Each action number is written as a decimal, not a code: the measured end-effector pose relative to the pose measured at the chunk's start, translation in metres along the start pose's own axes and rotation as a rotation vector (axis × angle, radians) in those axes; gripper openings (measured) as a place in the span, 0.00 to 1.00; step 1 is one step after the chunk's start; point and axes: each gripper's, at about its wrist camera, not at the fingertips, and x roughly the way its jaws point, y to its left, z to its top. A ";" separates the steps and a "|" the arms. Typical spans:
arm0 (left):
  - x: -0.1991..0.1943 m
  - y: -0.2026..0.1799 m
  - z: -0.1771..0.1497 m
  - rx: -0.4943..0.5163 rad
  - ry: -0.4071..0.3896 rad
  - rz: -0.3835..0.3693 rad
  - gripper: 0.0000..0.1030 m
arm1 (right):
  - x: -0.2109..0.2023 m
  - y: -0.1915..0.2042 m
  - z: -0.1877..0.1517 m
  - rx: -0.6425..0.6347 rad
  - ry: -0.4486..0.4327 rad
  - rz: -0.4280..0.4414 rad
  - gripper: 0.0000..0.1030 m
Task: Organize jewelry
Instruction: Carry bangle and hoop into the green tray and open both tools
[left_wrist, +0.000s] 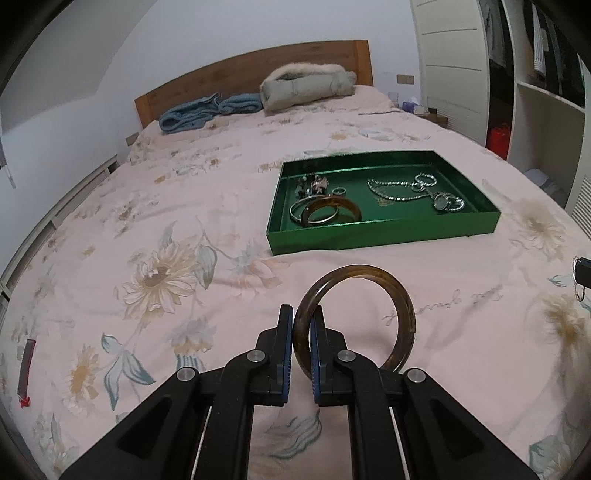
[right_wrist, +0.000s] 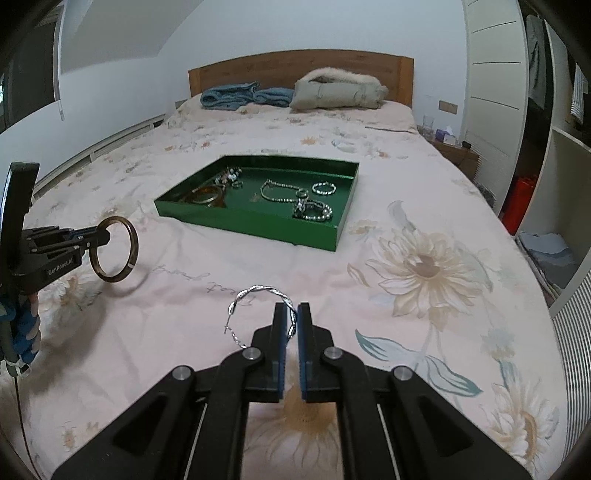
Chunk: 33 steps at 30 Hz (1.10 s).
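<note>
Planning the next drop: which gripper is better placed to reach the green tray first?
Probably left: the left gripper, clamping the brown bangle, looks somewhat nearer the green tray than the right gripper holding the twisted silver bracelet.

Home bedroom: a bed with floral pink bedspread and wooden headboard at the far wall; white wardrobe on the right.

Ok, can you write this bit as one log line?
left gripper: holds brown bangle | right gripper: holds silver bracelet | green tray: ahead
</note>
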 end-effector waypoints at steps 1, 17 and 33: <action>-0.005 0.000 0.000 0.000 -0.005 -0.001 0.08 | -0.004 0.001 0.001 0.003 -0.006 0.000 0.04; -0.062 0.001 0.010 0.005 -0.089 0.005 0.08 | -0.062 0.012 0.017 0.010 -0.099 0.008 0.04; -0.044 0.010 0.119 -0.029 -0.137 -0.006 0.08 | -0.057 0.002 0.127 0.028 -0.210 -0.006 0.04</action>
